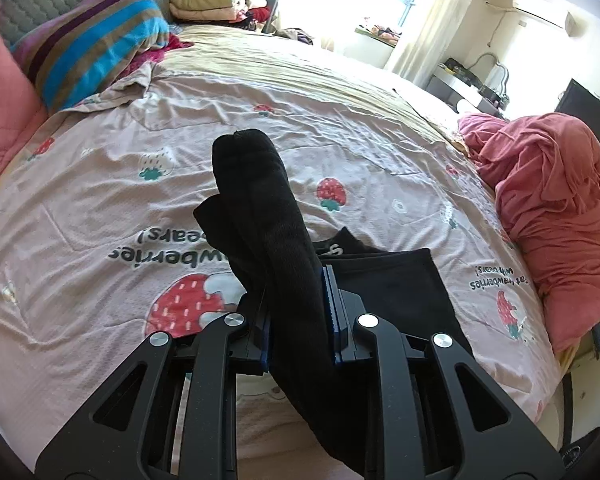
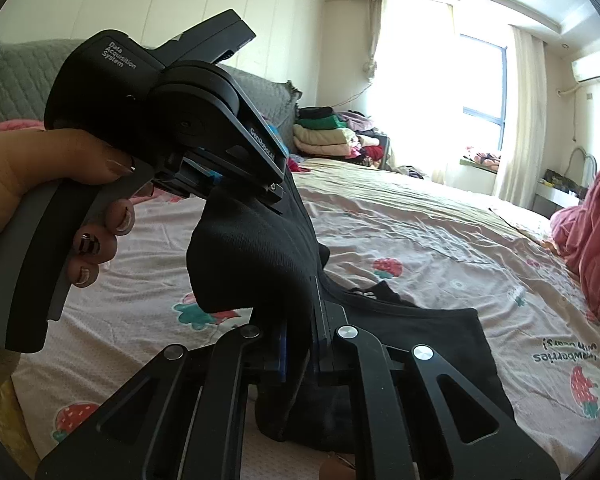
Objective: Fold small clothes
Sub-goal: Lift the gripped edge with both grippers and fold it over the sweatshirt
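Observation:
A black sock (image 1: 260, 208) is held up above the bed, stretched between both grippers. My left gripper (image 1: 296, 312) is shut on the black sock near one end, and the free end sticks up and away. My right gripper (image 2: 300, 328) is shut on the same black sock (image 2: 256, 256) at its other part. The left gripper (image 2: 240, 184), held in a hand, shows in the right wrist view just above the sock. A flat black garment (image 1: 400, 292) lies on the bed under both grippers; it also shows in the right wrist view (image 2: 432, 344).
The bed has a pink strawberry-print cover (image 1: 100, 208). A crumpled red cloth (image 1: 552, 200) lies at the right edge. A striped pillow (image 1: 92, 44) and a pile of folded clothes (image 1: 208, 0) sit at the far side, by the grey headboard (image 2: 260, 92).

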### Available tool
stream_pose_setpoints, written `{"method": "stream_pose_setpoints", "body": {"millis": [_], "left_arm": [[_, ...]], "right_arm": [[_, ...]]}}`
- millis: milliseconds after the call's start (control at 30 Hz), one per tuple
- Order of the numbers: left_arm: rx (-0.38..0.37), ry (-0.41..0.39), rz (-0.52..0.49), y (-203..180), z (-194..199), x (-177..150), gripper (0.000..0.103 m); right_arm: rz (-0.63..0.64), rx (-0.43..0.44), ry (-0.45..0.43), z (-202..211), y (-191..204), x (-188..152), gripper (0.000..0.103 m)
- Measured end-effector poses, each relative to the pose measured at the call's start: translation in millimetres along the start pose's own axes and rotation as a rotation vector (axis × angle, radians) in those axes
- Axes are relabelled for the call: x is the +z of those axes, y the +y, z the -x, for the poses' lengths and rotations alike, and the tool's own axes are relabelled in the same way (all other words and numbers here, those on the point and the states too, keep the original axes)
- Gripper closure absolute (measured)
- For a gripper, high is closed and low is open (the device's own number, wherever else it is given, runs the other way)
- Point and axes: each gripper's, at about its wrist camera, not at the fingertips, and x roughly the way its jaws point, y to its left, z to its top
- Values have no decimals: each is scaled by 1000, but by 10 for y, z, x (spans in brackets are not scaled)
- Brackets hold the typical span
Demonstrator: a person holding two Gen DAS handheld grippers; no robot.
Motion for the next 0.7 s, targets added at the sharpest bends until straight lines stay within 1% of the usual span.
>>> {"method": "stream_pose_setpoints", "body": {"millis": [367, 700], "left_arm": [[2, 8, -56, -418, -61, 34, 90], [1, 41, -105, -788, -271, 31, 90]], "right_arm": [[-66, -27, -6, 150, -287, -44, 96], [-145, -49, 12, 219, -577, -169, 96]]}}
